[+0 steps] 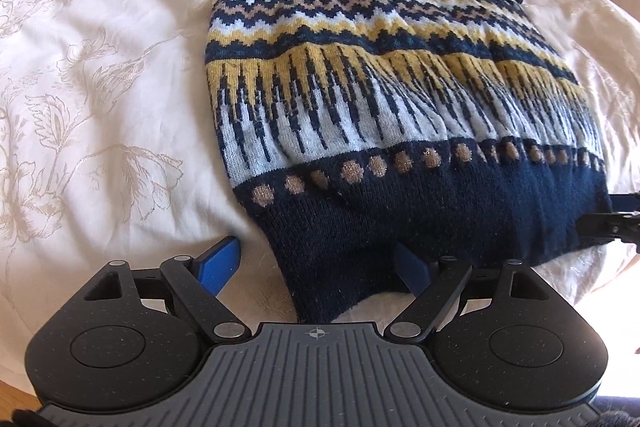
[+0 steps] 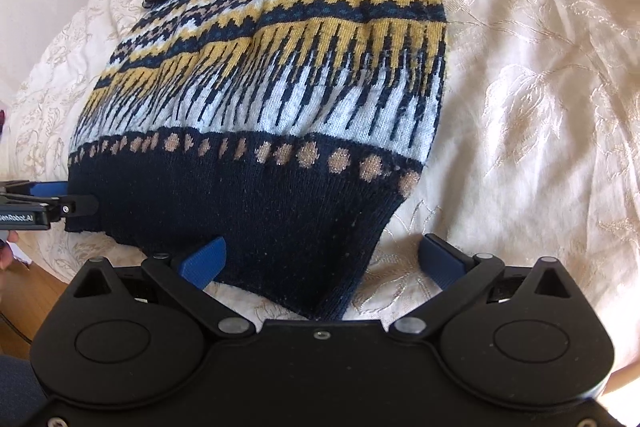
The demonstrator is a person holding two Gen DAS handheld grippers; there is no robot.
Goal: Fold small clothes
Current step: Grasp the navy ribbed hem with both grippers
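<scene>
Both grippers stood wide open at the sweater's (image 1: 360, 99) navy hem, holding nothing: the left gripper (image 1: 316, 263) straddled the near-left corner, the right gripper (image 2: 328, 255) the near-right. A shallow bite would likely catch only the top layer, and the thick knit could slip or skew mid-fold. The sweater lay flat on the bedspread (image 1: 100, 107), sleeves folded across its chest.
</scene>
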